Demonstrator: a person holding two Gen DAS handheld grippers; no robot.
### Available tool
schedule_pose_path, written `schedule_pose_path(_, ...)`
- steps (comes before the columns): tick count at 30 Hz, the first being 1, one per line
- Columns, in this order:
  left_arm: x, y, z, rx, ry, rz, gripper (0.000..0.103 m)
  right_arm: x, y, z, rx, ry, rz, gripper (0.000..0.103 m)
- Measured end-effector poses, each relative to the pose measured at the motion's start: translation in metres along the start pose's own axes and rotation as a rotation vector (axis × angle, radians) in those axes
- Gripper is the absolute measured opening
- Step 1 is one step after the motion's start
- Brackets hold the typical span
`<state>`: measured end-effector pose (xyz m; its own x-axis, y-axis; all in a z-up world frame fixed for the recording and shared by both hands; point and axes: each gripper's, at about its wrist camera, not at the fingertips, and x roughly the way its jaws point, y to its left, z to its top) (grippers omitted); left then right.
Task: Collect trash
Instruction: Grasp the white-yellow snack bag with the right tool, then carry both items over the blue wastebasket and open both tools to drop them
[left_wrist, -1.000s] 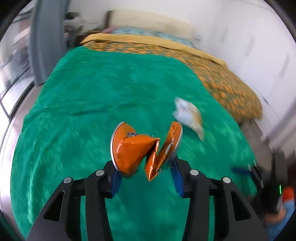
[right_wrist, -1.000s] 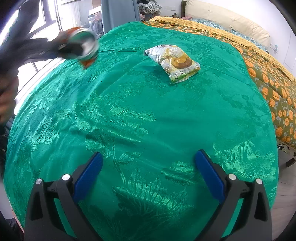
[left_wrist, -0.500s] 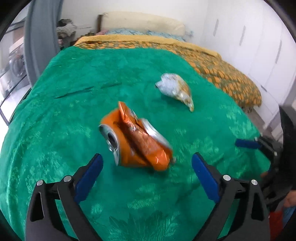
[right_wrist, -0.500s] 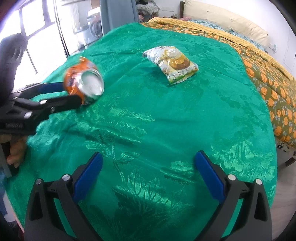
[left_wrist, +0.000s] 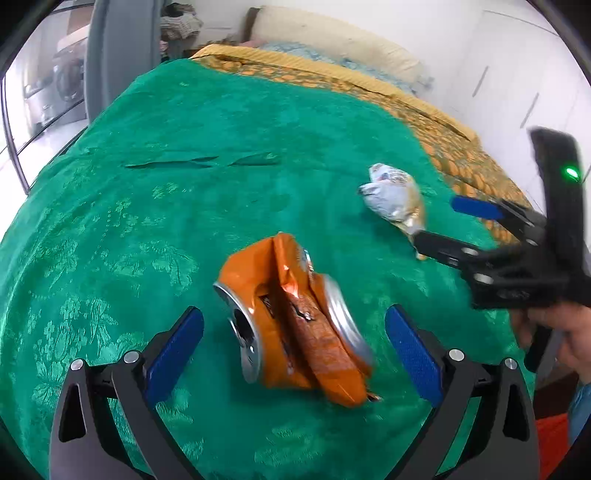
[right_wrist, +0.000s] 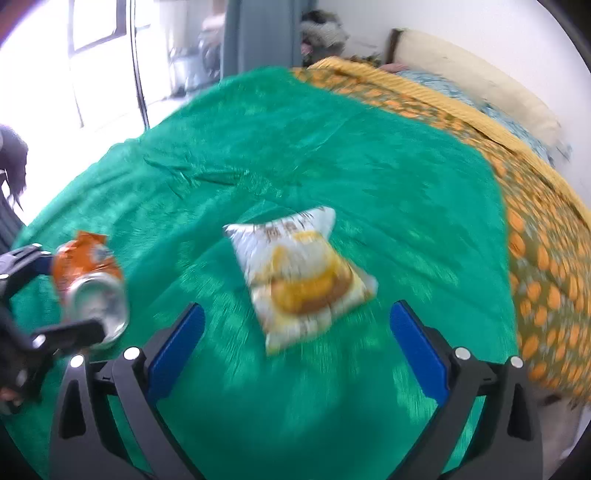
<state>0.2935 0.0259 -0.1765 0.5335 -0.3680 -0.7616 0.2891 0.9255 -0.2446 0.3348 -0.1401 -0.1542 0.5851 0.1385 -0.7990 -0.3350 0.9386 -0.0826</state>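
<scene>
We are noting the crushed can now released onto the green bedspread, lying between the left gripper fingers, spread wide, untouching. The right gripper fingers are gaping empty, snack packet just ahead.

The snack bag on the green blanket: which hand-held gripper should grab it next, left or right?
Probably the right. The right hand-held gripper is open, with the snack bag lying just ahead between its fingers. The left hand-held gripper is open around the crushed orange can, farther from the bag.
</scene>
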Motion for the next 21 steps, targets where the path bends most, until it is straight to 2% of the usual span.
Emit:
schedule_pose_path(1, 0.001, 0.002, 0.000, -0.013, 0.002, -0.004, 0.090, 0.012, 0.000, 0.006, -0.011, 0.015, -0.008, 0.097)
schedule_pose_path(2, 0.003, 0.003, 0.001, -0.022, 0.007, -0.004, 0.078, 0.018, 0.001, 0.008, -0.013, 0.024, -0.006, 0.097)
schedule_pose_path(3, 0.003, 0.004, 0.001, -0.023, 0.003, 0.004, 0.071, 0.023, 0.002, 0.010, -0.010, 0.030, 0.000, 0.093)
schedule_pose_path(4, 0.002, 0.003, 0.001, -0.019, -0.004, -0.002, 0.065, 0.029, -0.002, 0.011, 0.014, 0.043, 0.031, 0.083)
schedule_pose_path(5, 0.001, 0.003, 0.000, -0.016, -0.002, -0.007, 0.063, 0.030, -0.004, 0.012, 0.034, 0.047, 0.018, 0.055)
schedule_pose_path(6, 0.000, 0.002, 0.000, -0.012, -0.005, -0.007, 0.058, 0.026, -0.009, 0.011, 0.076, 0.032, 0.019, 0.048)
schedule_pose_path(9, -0.011, -0.006, -0.004, 0.014, -0.024, -0.006, 0.050, 0.005, -0.017, 0.004, 0.154, 0.005, 0.072, 0.043)
schedule_pose_path(14, -0.033, -0.037, -0.010, 0.084, -0.057, 0.005, 0.049, -0.047, -0.017, -0.025, 0.232, -0.019, 0.143, 0.043)
schedule_pose_path(21, -0.060, -0.077, -0.026, 0.167, -0.089, 0.039, 0.049, -0.098, -0.012, -0.066, 0.317, -0.029, 0.184, 0.043)
